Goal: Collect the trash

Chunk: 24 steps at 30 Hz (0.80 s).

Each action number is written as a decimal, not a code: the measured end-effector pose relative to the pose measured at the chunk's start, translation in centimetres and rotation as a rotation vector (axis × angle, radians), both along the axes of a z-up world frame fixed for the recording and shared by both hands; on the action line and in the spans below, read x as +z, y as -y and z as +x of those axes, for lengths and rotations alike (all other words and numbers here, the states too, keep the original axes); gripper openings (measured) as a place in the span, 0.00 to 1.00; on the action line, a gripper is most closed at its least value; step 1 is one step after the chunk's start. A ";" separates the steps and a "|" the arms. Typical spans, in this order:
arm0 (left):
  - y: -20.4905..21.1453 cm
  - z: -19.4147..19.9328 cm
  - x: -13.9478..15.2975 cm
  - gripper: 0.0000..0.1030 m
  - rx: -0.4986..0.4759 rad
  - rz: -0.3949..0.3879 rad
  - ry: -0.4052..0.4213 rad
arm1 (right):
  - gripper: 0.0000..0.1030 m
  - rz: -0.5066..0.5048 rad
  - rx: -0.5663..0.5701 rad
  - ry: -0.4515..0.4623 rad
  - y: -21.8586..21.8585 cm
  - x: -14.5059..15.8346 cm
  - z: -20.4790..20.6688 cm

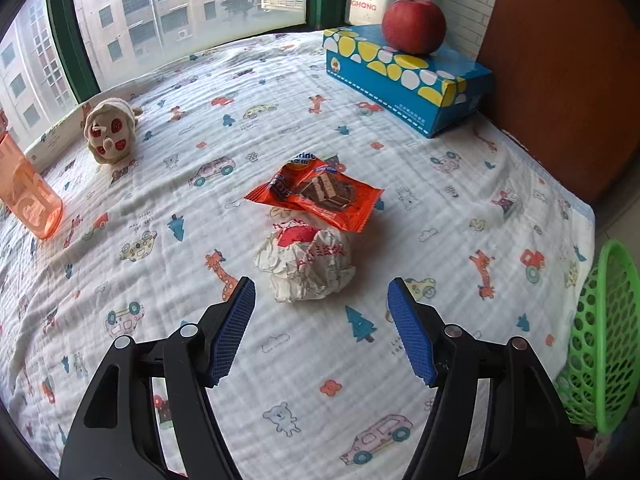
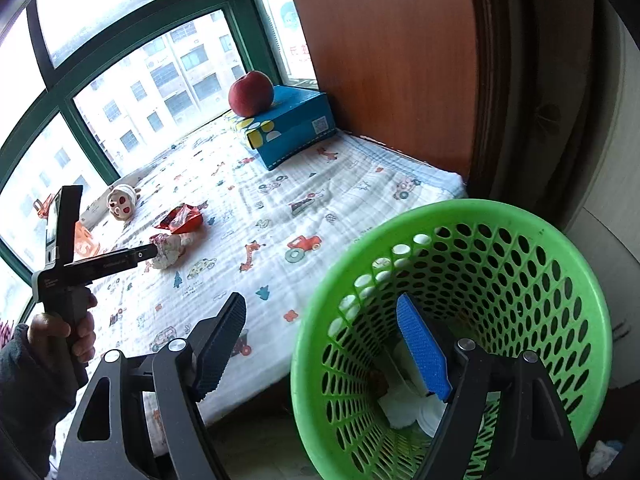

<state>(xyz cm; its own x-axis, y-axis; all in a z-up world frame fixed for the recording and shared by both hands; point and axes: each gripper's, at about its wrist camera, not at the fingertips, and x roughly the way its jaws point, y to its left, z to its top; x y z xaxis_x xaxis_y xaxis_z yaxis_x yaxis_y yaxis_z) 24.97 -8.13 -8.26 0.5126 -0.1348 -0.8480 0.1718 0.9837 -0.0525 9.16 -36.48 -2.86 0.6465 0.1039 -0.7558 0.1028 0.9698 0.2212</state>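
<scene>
A crumpled white paper ball (image 1: 306, 264) with red print lies on the patterned blanket (image 1: 280, 360), touching an orange snack wrapper (image 1: 320, 196) just behind it. My left gripper (image 1: 320, 296) is open, its blue pads on either side of the ball's near edge and not touching it. In the right wrist view a hand (image 2: 60, 332) holds the left gripper (image 2: 154, 251) with its tip at the paper ball (image 2: 170, 254), the wrapper (image 2: 180, 220) beyond. My right gripper (image 2: 320, 308) is open and empty over the green basket's rim (image 2: 452, 210), one finger inside and one outside.
A red apple (image 1: 414, 26) sits on a blue tissue box (image 1: 408, 76) at the back right. A plush toy (image 1: 108, 130) and an orange cup (image 1: 28, 196) stand at the left by the window. The green basket (image 1: 600, 340) holds white scraps (image 2: 404, 412). A wooden panel (image 2: 380, 60) bounds the right side.
</scene>
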 end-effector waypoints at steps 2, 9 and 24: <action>-0.3 0.8 -0.8 0.66 0.006 -0.003 -0.015 | 0.73 -0.001 0.018 -0.005 -0.8 -0.1 1.1; -0.9 2.8 -2.4 0.65 0.012 -0.031 -0.034 | 0.73 -0.007 0.082 -0.026 -3.7 -0.6 4.8; -5.0 0.8 -0.1 0.47 -0.004 -0.058 0.023 | 0.73 -0.001 0.299 -0.061 -11.2 -2.1 13.0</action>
